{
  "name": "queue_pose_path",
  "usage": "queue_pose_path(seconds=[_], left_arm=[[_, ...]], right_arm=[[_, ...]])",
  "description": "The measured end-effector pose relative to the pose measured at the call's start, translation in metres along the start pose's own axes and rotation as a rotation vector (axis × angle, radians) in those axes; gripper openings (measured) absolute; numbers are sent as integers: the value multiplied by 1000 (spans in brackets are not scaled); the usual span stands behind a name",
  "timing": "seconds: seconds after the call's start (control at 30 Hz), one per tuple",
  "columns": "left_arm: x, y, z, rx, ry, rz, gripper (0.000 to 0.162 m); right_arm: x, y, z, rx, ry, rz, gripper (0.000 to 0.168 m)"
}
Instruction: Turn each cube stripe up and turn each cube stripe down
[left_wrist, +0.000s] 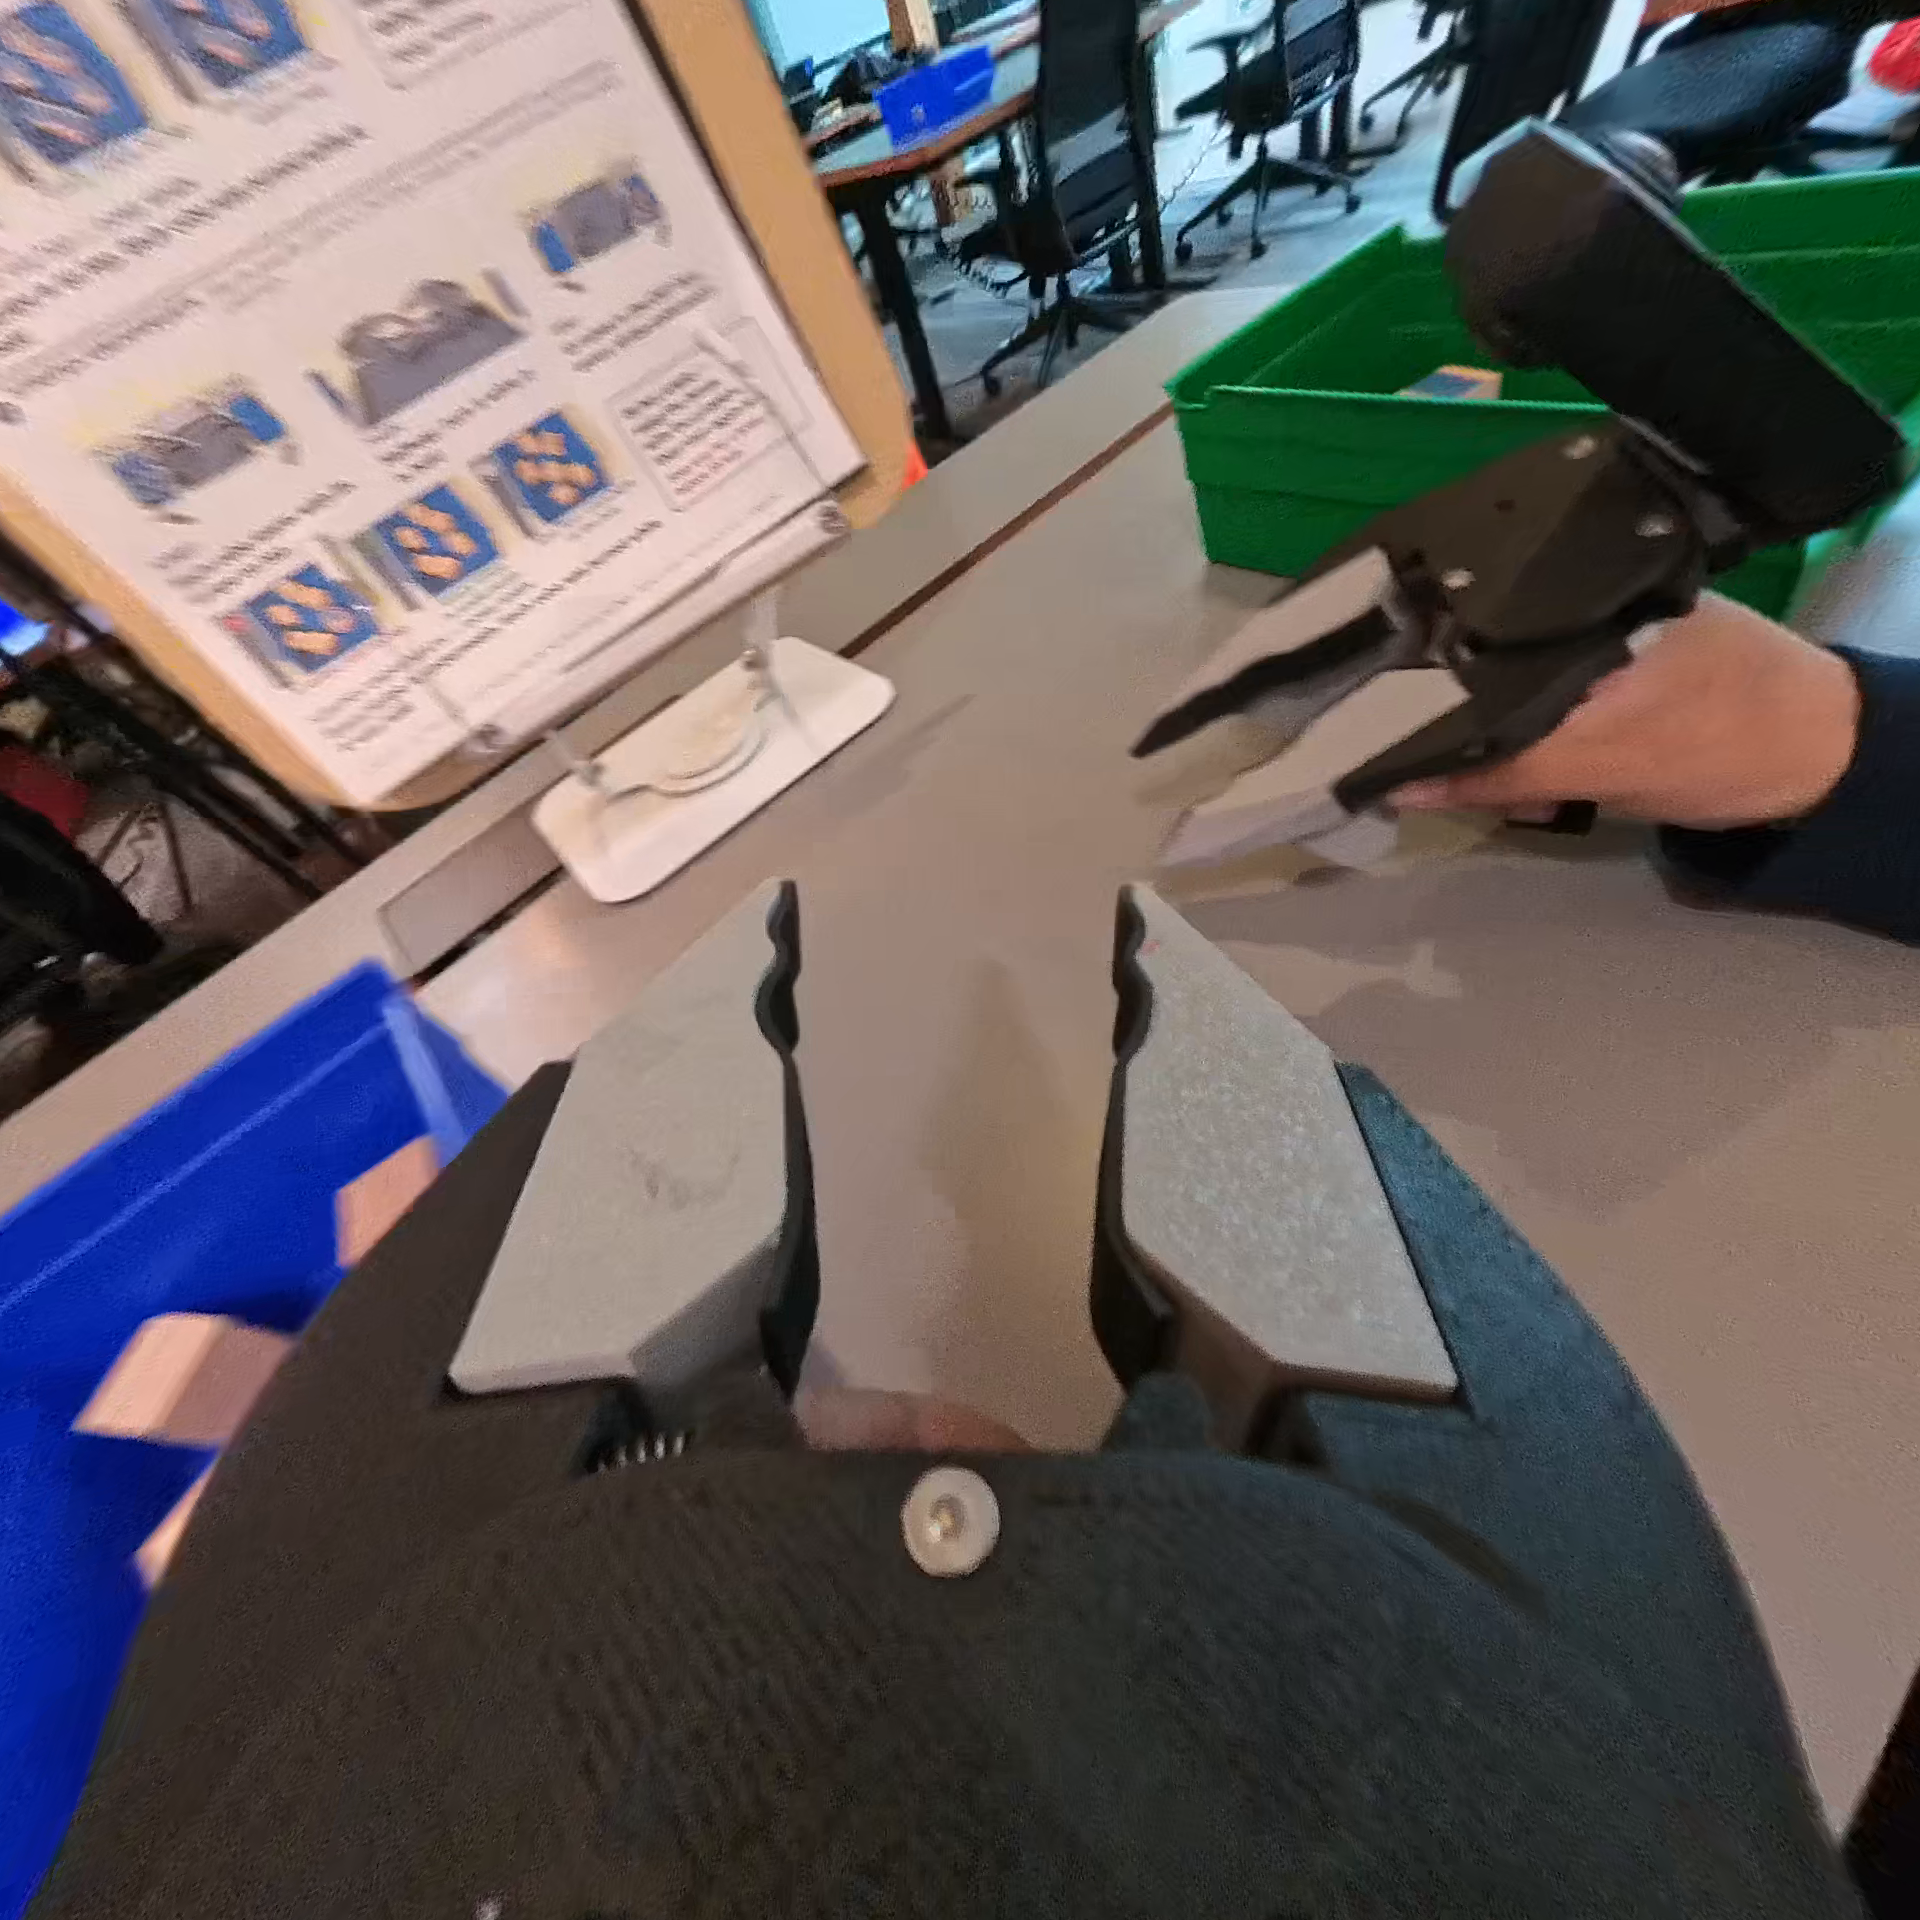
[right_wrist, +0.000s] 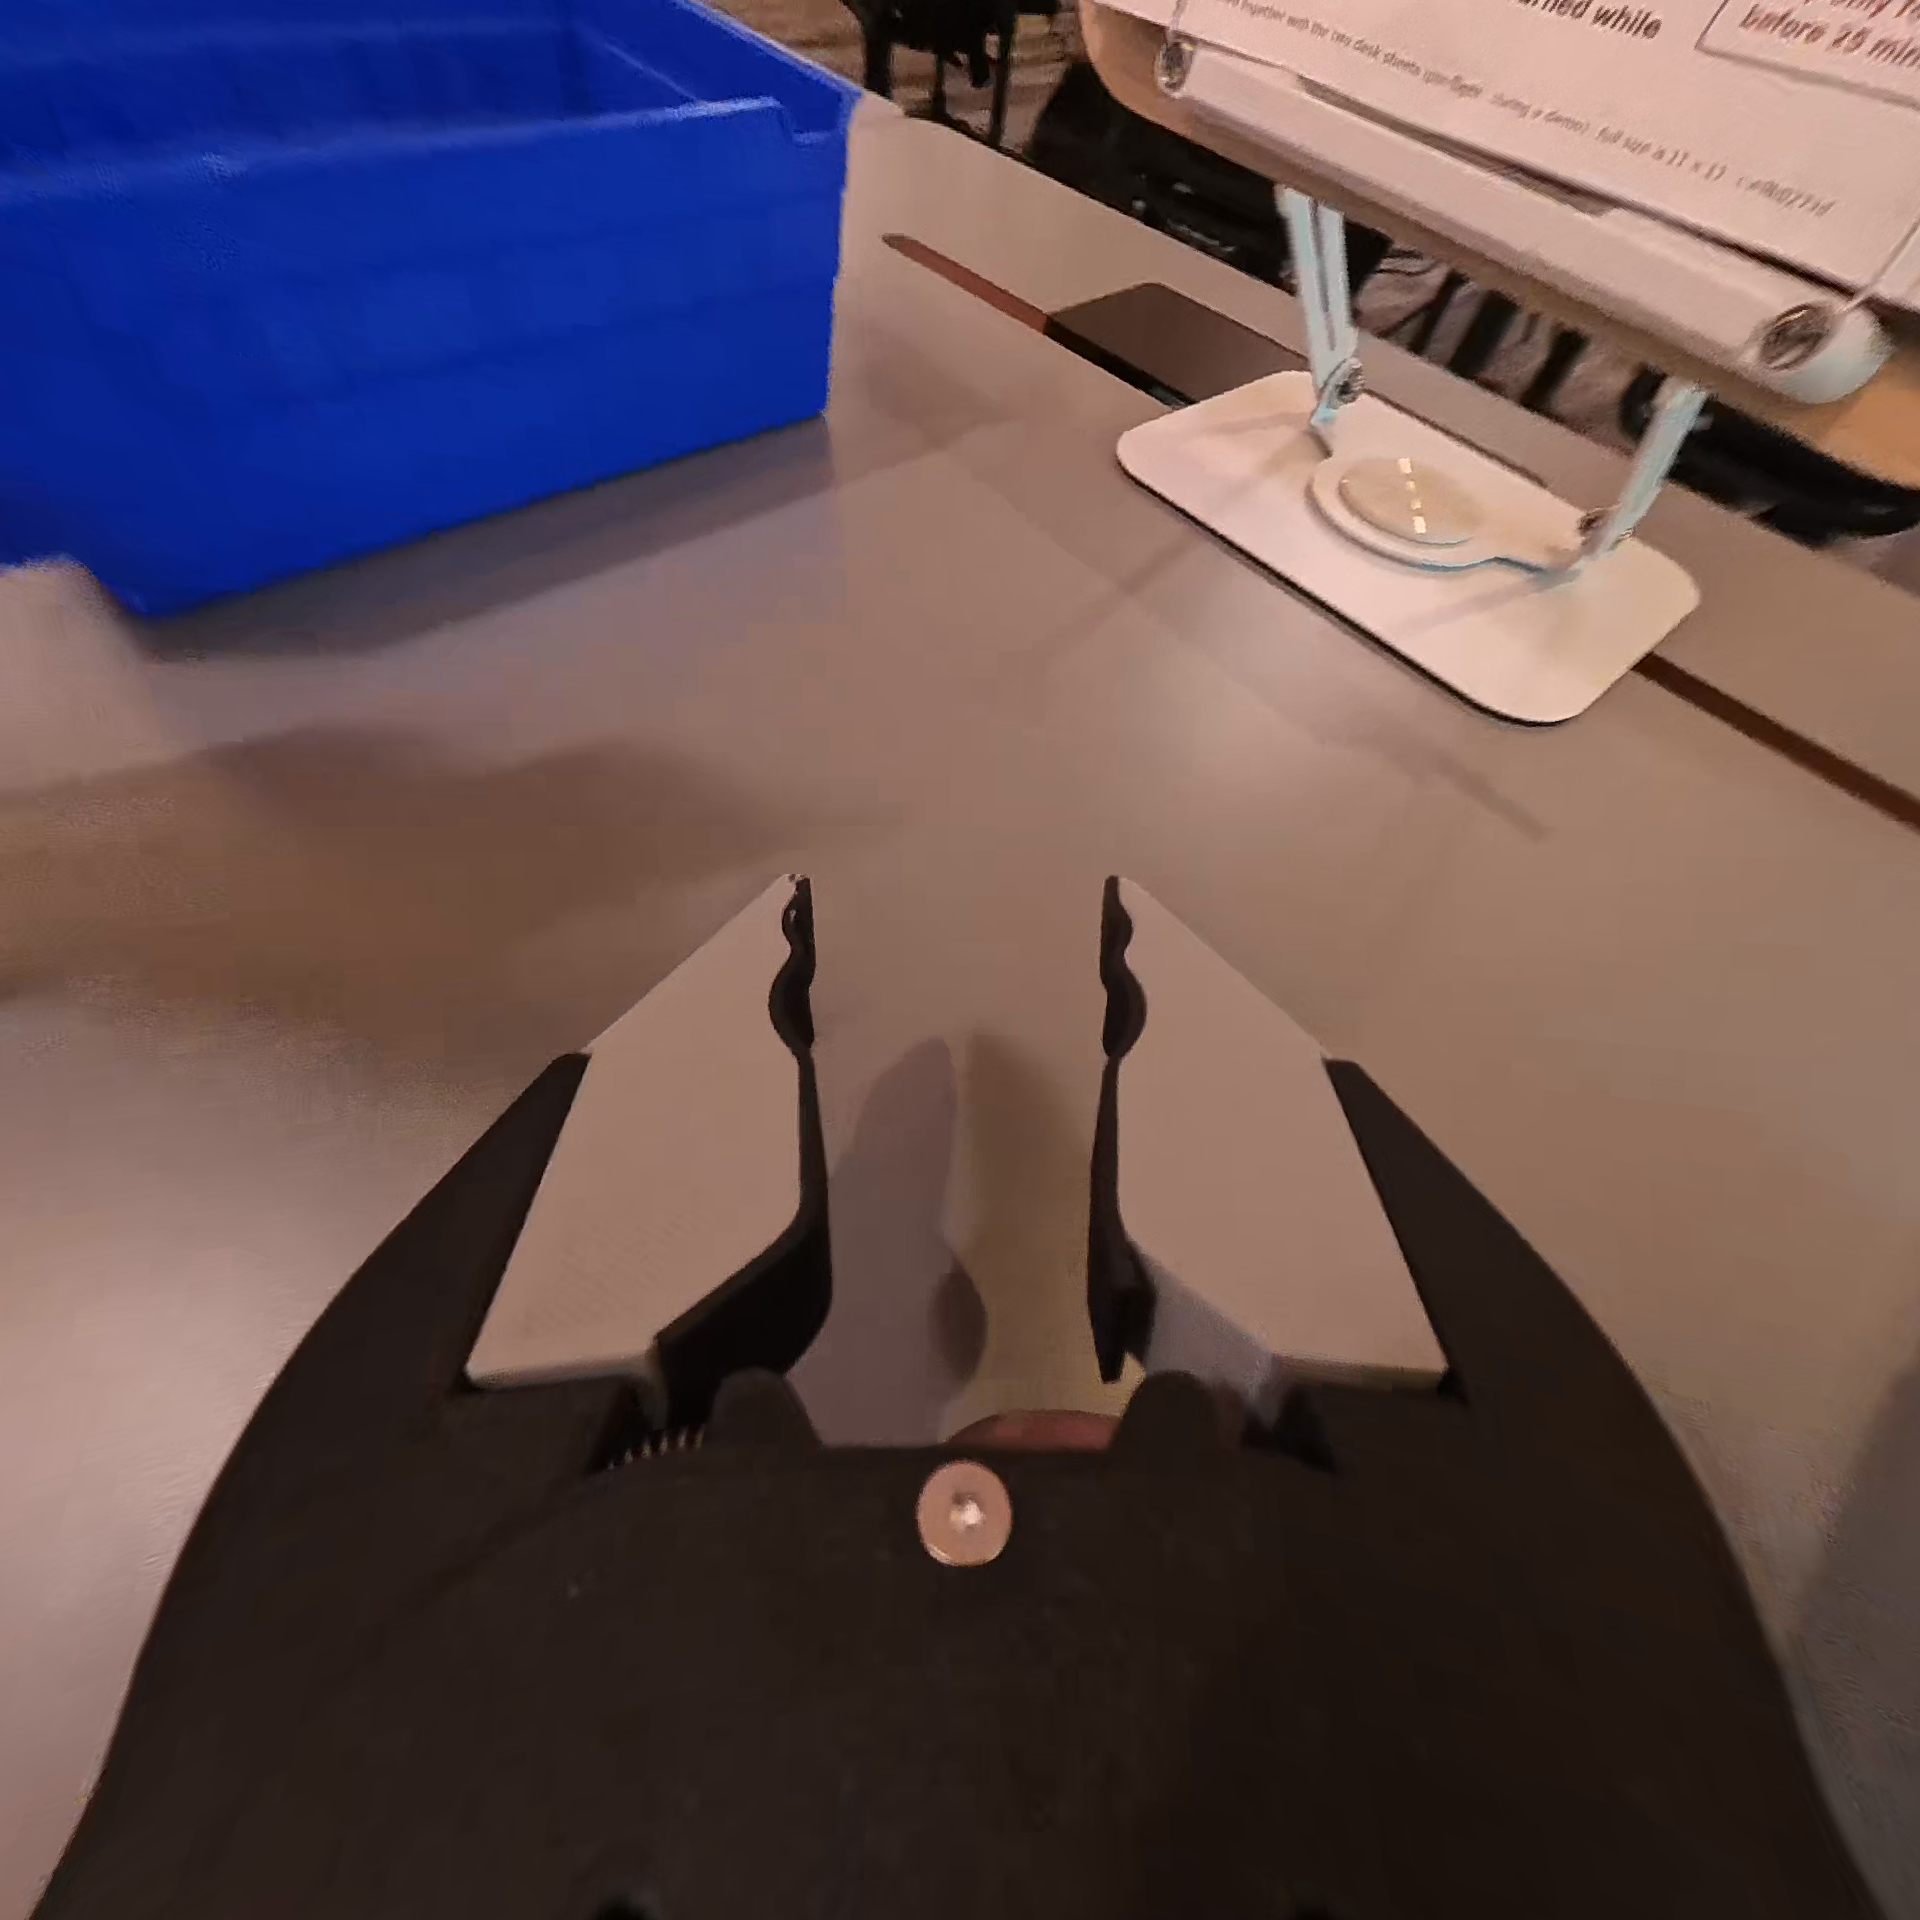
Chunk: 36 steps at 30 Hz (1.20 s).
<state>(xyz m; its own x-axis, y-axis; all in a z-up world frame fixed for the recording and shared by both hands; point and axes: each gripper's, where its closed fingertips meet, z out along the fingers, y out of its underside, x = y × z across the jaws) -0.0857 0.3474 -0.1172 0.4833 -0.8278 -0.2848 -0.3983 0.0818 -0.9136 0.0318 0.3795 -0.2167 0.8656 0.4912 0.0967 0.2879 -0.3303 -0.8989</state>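
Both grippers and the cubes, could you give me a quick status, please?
Left gripper open, empty. Right gripper open, empty. Cubes in blue bin, untouched. Nothing in the way.

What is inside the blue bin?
In the left wrist view, the blue bin holds pale wooden cubes, blurred. The left tongs cover much of its inside; no stripes can be made out.

Grey table (right_wrist: 1039, 727), blue bin (right_wrist: 416, 312), green bin (left_wrist: 1351, 457), white sign-stand base (right_wrist: 1403, 540)
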Motion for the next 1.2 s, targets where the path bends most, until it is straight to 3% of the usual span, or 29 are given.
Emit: queue_pose_path(seconds=[0.13, 0.23, 0.3, 0.37, 0.43, 0.63, 0.73, 0.87, 0.97, 1.13, 1.2], left_arm=[[-110, 1, -23, -141, -138, -54, 61], [-201, 68, -21, -408, -271, -221, 69], [-236, 130, -21, -604, -320, -376, 73], [-257, 173, -23, -702, -390, -462, 65], [-262, 191, -18, -716, -411, -497, 53], [-252, 228, -12, -906, -402, -426, 53], [-250, 234, -11, -927, -393, -408, 46], [-249, 222, -12, -908, -355, -319, 15], [-250, 209, -15, -864, -346, -251, 0], [-243, 227, -21, -900, -351, -301, 1], [-243, 228, -21, -897, -355, -281, 12]], right_arm=[[-8, 4, 4, -25, -37, 12, 53], [-13, 4, 5, -31, -26, -35, 52], [-17, 4, 6, -37, -19, -63, 52], [-19, 3, 6, -36, -8, -88, 52], [-19, 3, 4, -32, 1, -101, 52], [-17, 4, 4, -32, -19, -61, 52], [-18, 2, 4, -29, -20, -67, 52], [-19, 1, 2, -23, -19, -79, 51], [-23, 1, 3, -19, -53, -58, 50], [-22, 4, 5, -33, -50, -62, 51], [-22, 4, 5, -33, -49, -64, 50]])
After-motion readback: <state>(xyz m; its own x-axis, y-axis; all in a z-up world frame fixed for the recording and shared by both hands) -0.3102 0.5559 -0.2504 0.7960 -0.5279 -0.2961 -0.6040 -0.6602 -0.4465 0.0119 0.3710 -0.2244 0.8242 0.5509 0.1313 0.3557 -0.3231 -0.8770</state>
